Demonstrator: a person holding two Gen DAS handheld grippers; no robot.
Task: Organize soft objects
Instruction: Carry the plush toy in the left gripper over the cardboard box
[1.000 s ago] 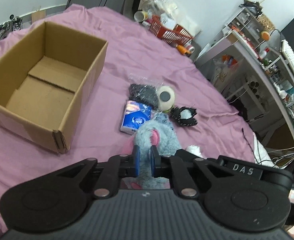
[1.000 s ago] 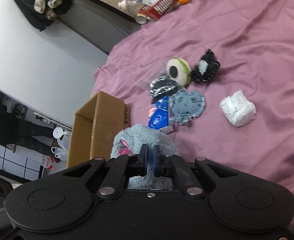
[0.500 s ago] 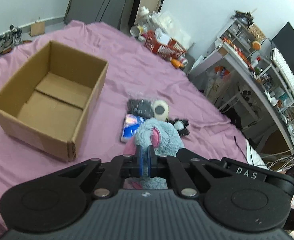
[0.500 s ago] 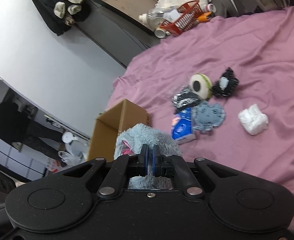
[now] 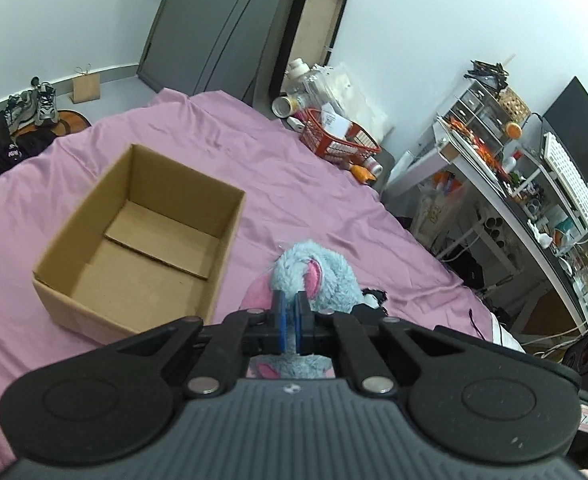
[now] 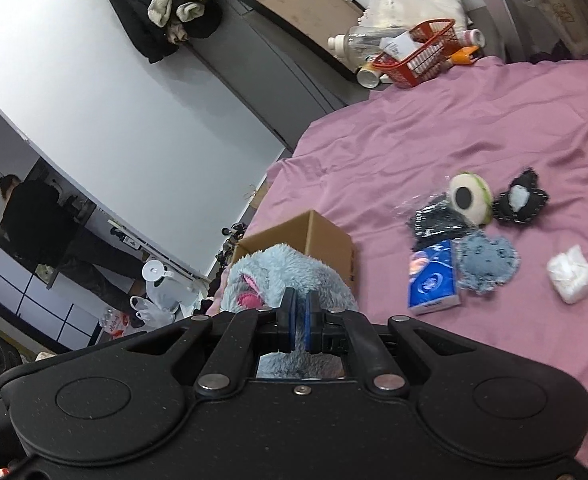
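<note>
Red basket (image 5: 340, 141) at bed edge; cluttered shelving (image 5: 506, 168) right; sneakers (image 5: 34, 102) on floor; black coat (image 6: 162, 4) hanging.

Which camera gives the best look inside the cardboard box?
The left wrist view: the cardboard box sits open toward the camera, showing its bare floor and inner walls. The right wrist view shows only an outer corner of it, behind the blue plush toy.

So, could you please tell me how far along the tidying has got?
Nothing is packed yet: the cardboard box is empty. In hand, the left claw and right claw both grip the blue plush toy. Left on the bedsheet: tissue pack, white bundle and several small items.
</note>
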